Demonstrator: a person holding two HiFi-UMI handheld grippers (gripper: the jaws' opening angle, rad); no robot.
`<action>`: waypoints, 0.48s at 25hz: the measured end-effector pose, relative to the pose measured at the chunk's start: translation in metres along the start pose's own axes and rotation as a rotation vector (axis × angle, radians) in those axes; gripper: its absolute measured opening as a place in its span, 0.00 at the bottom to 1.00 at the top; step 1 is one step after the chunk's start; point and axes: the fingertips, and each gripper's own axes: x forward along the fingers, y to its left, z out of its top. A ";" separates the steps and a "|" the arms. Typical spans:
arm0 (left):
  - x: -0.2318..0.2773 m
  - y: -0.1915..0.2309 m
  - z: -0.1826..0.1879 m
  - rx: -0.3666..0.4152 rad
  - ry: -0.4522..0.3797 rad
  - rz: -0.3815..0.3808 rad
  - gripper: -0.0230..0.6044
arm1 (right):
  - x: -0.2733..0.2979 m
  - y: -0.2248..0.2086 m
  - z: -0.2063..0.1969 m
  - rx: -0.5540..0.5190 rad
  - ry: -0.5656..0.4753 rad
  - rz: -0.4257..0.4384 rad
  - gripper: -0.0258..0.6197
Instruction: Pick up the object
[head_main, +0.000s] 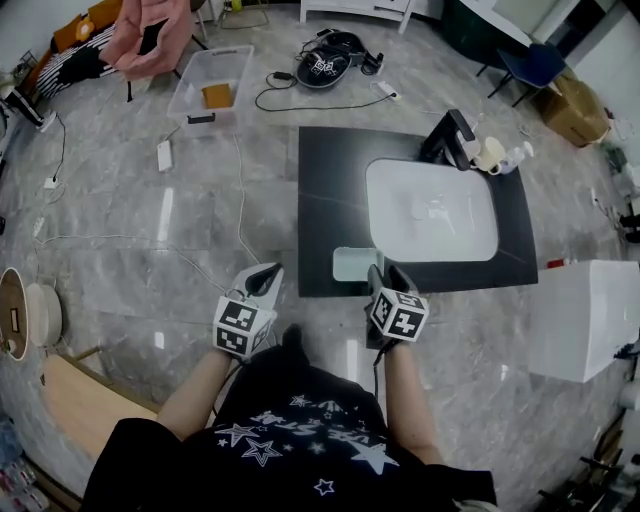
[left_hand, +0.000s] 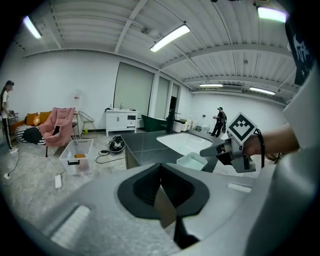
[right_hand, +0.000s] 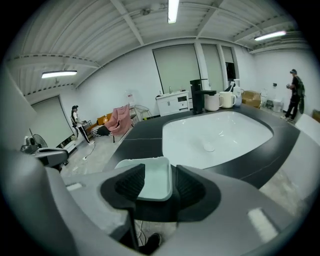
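A pale green rectangular tray (head_main: 350, 264) lies on the black counter (head_main: 322, 200) at its near edge, just in front of the white sink (head_main: 432, 210). My right gripper (head_main: 381, 277) hovers at the tray's near right corner, open. In the right gripper view the tray (right_hand: 152, 180) shows through the gap of the right gripper (right_hand: 158, 173), its right rim close to the right pad. My left gripper (head_main: 268, 276) hangs over the floor left of the counter, shut and empty. In the left gripper view its pads meet at the left gripper (left_hand: 161, 175), with the tray (left_hand: 192, 161) ahead to the right.
A black faucet (head_main: 450, 138) and white mugs (head_main: 490, 155) stand behind the sink. A clear plastic bin (head_main: 210, 85), cables and a pink chair (head_main: 150, 35) are on the floor at the back left. A white box (head_main: 585, 320) stands to the right.
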 end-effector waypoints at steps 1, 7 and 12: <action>0.004 0.003 0.000 0.001 0.004 -0.010 0.05 | 0.005 -0.002 -0.001 -0.001 0.018 -0.013 0.35; 0.024 0.010 -0.002 0.017 0.030 -0.075 0.05 | 0.028 -0.012 -0.016 0.009 0.124 -0.084 0.26; 0.031 0.017 -0.004 -0.001 0.035 -0.083 0.05 | 0.032 -0.021 -0.022 0.020 0.166 -0.164 0.10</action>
